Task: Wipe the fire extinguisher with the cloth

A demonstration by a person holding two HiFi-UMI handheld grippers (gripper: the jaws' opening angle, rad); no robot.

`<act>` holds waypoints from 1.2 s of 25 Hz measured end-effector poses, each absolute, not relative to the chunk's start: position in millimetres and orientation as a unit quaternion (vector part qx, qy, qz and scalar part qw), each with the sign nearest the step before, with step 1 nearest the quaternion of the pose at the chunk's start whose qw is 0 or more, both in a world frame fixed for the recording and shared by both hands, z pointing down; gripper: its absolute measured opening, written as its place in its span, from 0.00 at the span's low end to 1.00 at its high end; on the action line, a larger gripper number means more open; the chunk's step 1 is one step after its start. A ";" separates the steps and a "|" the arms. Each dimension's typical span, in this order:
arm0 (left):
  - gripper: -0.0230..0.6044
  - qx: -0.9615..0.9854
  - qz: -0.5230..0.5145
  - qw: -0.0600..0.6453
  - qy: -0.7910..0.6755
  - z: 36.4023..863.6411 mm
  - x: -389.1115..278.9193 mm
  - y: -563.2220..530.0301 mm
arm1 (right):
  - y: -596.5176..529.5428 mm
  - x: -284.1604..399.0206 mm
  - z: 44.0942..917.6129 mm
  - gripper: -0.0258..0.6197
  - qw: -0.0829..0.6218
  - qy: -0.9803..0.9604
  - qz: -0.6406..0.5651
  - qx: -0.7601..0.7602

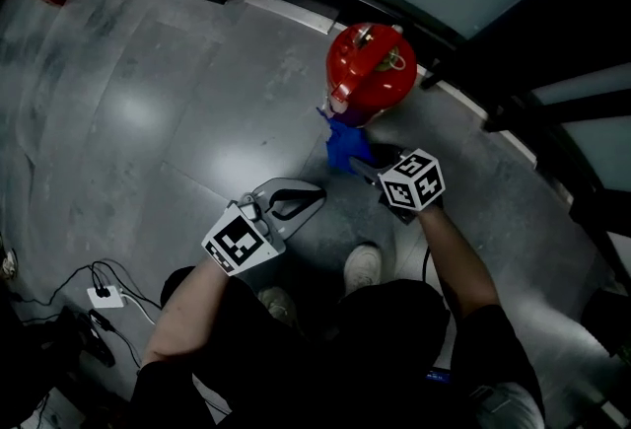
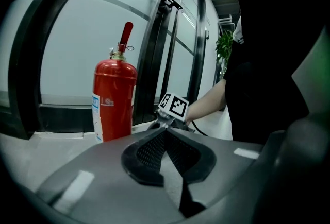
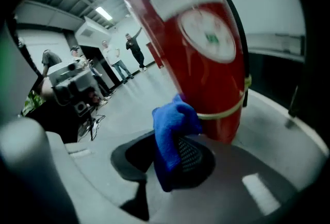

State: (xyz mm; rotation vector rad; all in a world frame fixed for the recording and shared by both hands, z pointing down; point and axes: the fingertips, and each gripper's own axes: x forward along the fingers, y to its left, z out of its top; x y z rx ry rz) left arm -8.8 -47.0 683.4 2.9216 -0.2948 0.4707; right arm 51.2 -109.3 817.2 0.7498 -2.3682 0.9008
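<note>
The grey floor (image 1: 148, 102) fills most of the frame. The red fire extinguisher (image 1: 370, 72) stands upright, upper right of centre, by the wall. At lower centre, the left gripper (image 1: 314, 194) has its jaws together on nothing. The right gripper (image 1: 363, 164) pinches the blue cloth (image 1: 345, 143), which seems to touch the cylinder's lower side.

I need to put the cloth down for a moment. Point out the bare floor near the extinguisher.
Bare: the wide grey floor left of the red cylindrical fire extinguisher, up to the white adapter and cables. Crowded: the extinguisher's near side, where the right gripper holds the blue cloth, and by the pale shoes.
</note>
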 end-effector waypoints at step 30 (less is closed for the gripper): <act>0.05 0.986 0.139 0.085 -0.016 691.1 22.4 -37.2 | -161.9 115.3 682.0 0.15 -0.009 -0.851 0.263 0.454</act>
